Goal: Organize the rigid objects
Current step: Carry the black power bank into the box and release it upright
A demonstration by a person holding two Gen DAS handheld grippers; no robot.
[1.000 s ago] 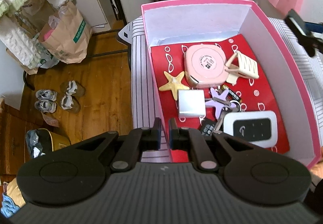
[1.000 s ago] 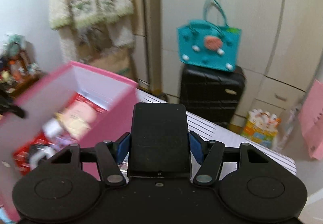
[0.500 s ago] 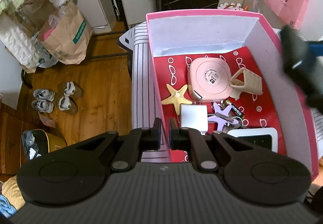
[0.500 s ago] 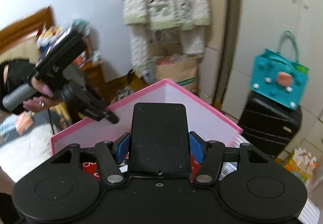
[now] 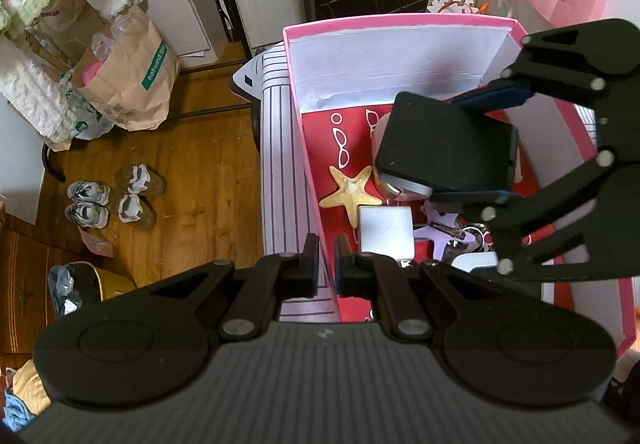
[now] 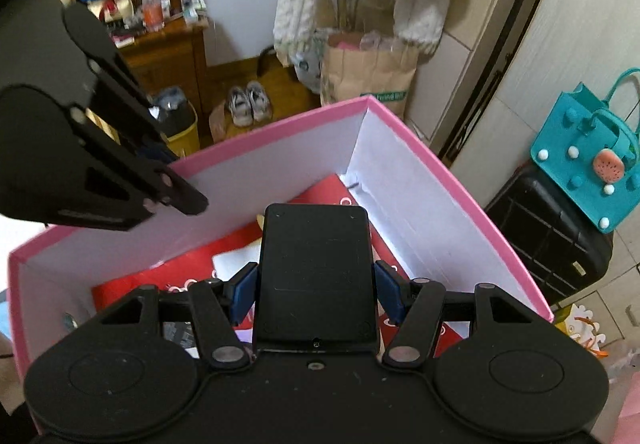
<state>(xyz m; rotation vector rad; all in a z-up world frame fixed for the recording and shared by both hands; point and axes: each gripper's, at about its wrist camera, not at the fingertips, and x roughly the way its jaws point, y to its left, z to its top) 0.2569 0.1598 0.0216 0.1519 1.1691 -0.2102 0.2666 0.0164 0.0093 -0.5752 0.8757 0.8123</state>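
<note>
A flat matte-black rectangular device (image 6: 316, 276), rounded at the corners, is clamped by its long edges between the blue pads of the right tongs (image 6: 316, 286) and is held above the interior of the pink cardboard box (image 5: 400, 19). The box is lined white on its walls and red, printed with white spectacles, on its floor. The left tongs (image 5: 325, 272) are closed on the box's thin left wall, jaws nearly together. A tan starfish (image 5: 352, 189) and a white square block (image 5: 386, 230) are seen inside. A pink round item is mostly hidden beneath the device; lilac pieces and a white gadget are cut off by the right tongs' linkage.
</note>
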